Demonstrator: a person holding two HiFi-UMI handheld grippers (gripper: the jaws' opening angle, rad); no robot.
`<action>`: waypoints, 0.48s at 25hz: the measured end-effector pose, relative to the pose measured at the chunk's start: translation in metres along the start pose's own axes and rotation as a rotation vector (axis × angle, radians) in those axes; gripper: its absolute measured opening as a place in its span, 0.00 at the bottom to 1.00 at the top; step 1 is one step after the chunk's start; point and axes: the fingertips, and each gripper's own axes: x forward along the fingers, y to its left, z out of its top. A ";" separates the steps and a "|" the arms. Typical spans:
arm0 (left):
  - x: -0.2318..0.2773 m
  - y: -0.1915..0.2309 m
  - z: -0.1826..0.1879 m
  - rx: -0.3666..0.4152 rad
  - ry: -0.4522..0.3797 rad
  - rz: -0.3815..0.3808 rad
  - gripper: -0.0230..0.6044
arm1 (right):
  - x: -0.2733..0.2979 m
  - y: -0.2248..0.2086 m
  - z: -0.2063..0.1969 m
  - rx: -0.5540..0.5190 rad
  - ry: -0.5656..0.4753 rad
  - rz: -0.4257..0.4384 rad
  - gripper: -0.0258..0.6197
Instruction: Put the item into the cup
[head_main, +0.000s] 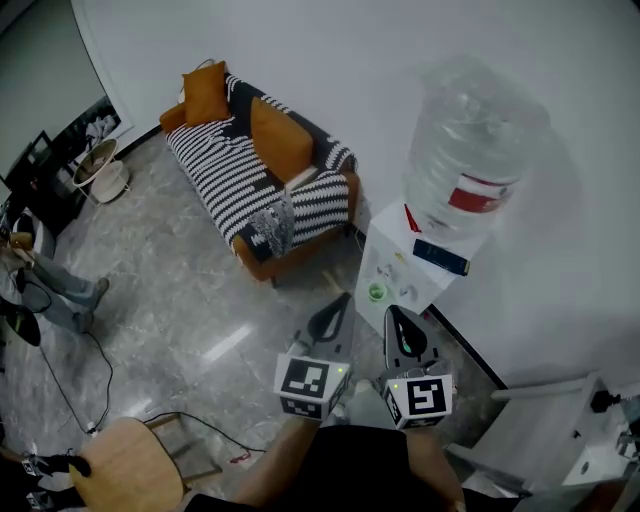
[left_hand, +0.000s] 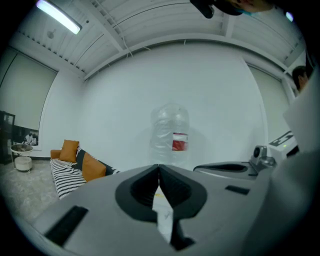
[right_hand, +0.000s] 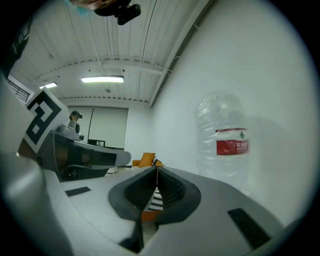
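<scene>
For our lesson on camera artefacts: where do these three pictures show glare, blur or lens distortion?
Head view: a pale glare streak lies on the glossy floor; the water bottle looks soft at its top. Left gripper view: fisheye bend, black corners, the ceiling lamp blown out white. Right gripper view: the straight ribs of the ceiling bow into curves.

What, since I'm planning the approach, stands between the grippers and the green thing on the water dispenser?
Nothing visible. The left gripper and right gripper, both shut and empty, face the water dispenser; its green thing is unobstructed.
</scene>
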 end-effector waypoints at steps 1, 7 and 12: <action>-0.001 -0.002 0.002 0.003 -0.004 0.001 0.06 | 0.000 -0.002 0.003 -0.001 -0.005 -0.006 0.06; 0.005 -0.012 0.011 0.001 -0.016 0.000 0.06 | 0.004 -0.019 0.009 0.002 -0.006 -0.020 0.06; 0.018 -0.029 0.010 -0.004 -0.007 -0.024 0.06 | 0.006 -0.039 0.006 0.031 0.021 -0.023 0.05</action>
